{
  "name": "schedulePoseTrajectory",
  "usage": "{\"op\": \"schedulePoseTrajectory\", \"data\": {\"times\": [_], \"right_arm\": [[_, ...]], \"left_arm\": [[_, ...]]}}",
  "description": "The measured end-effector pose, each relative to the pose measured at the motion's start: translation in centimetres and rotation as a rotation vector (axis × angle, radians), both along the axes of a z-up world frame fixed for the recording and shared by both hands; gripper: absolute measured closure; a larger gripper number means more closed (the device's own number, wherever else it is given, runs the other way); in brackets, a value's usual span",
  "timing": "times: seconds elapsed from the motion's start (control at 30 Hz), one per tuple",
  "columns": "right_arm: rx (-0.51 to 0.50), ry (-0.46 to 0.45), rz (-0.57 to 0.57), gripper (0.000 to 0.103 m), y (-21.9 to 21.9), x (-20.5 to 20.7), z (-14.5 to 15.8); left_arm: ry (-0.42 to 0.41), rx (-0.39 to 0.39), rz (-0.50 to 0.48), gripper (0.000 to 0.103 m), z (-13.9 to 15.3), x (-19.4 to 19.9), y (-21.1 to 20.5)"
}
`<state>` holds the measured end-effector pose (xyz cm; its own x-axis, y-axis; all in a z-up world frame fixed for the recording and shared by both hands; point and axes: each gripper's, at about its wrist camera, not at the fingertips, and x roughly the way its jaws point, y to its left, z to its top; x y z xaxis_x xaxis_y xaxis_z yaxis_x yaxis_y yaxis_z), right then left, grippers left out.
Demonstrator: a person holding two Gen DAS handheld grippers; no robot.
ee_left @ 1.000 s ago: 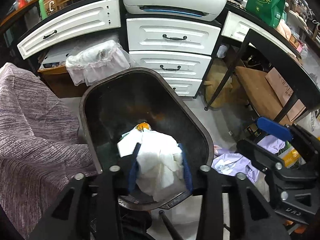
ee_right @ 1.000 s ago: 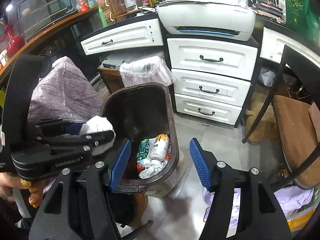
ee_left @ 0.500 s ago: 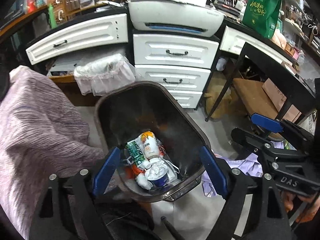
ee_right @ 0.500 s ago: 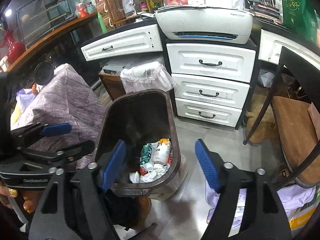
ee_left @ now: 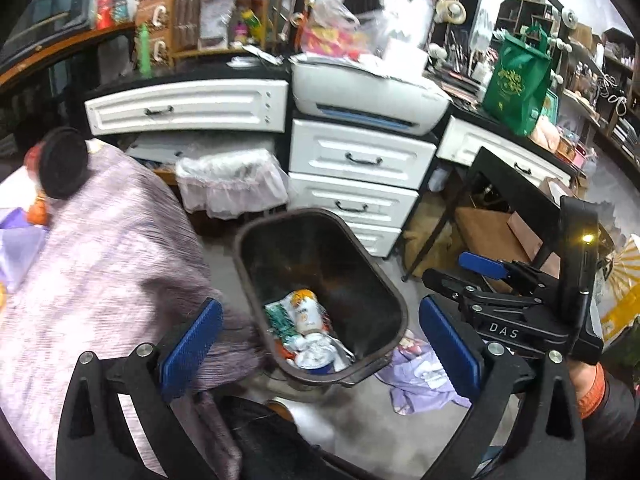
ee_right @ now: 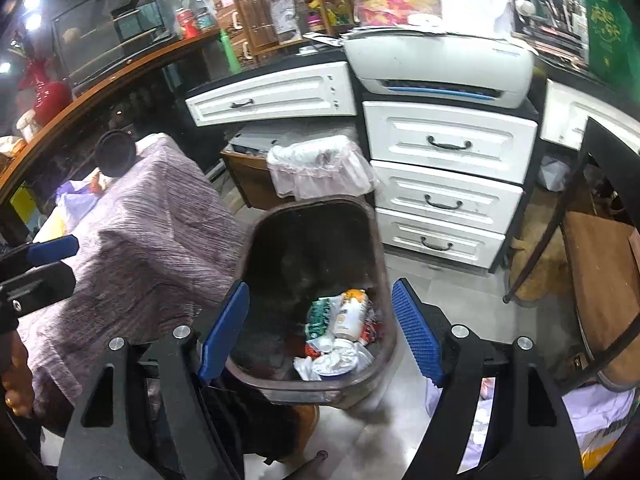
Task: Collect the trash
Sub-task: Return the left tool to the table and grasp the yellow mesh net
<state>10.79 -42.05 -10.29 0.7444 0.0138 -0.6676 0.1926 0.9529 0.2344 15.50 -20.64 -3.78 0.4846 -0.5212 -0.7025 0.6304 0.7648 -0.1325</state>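
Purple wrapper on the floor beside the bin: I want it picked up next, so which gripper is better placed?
Probably the right gripper: in the left wrist view it hangs open just above the purple wrapper, on that side of the bin.

Dark glossy plastic bin (ee_left: 320, 280) holds crumpled white paper (ee_right: 340, 360); rough mauve woven cloth (ee_left: 100, 280) at nine o'clock; smooth white painted drawers (ee_right: 448, 144).
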Motion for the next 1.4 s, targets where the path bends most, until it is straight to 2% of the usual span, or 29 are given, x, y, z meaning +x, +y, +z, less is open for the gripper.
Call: {"op": "schedulePoseTrajectory", "data": {"times": [0.17, 0.43, 0.83, 1.0, 1.2, 1.4], "right_arm": [[0.003, -0.027, 0.066, 0.029, 2.4, 1.7, 1.7], [-0.011, -0.067, 0.206, 0.029, 7.9, 5.2, 4.0], [-0.030, -0.101, 0.410, 0.029, 15.9, 8.8, 6.2], [-0.033, -0.103, 0.471, 0.029, 18.5, 10.9, 7.4], [-0.064, -0.106, 0.530, 0.029, 20.9, 13.8, 9.4], [-0.088, -0.097, 0.561, 0.029, 23.0, 15.8, 9.9]], "left_arm": [[-0.029, 0.016, 0.068, 0.006, 1.0, 0.7, 3.3], [-0.040, 0.047, 0.234, 0.006, 1.6, 3.1, 10.4], [-0.015, 0.065, 0.457, 0.006, 1.6, 6.0, 21.7], [-0.032, 0.111, 0.514, 0.006, 1.6, 7.3, 25.2], [0.017, 0.112, 0.552, 0.006, 1.2, 10.7, 29.7], [0.066, 0.152, 0.511, 0.006, 0.0, 14.1, 30.0]]}}
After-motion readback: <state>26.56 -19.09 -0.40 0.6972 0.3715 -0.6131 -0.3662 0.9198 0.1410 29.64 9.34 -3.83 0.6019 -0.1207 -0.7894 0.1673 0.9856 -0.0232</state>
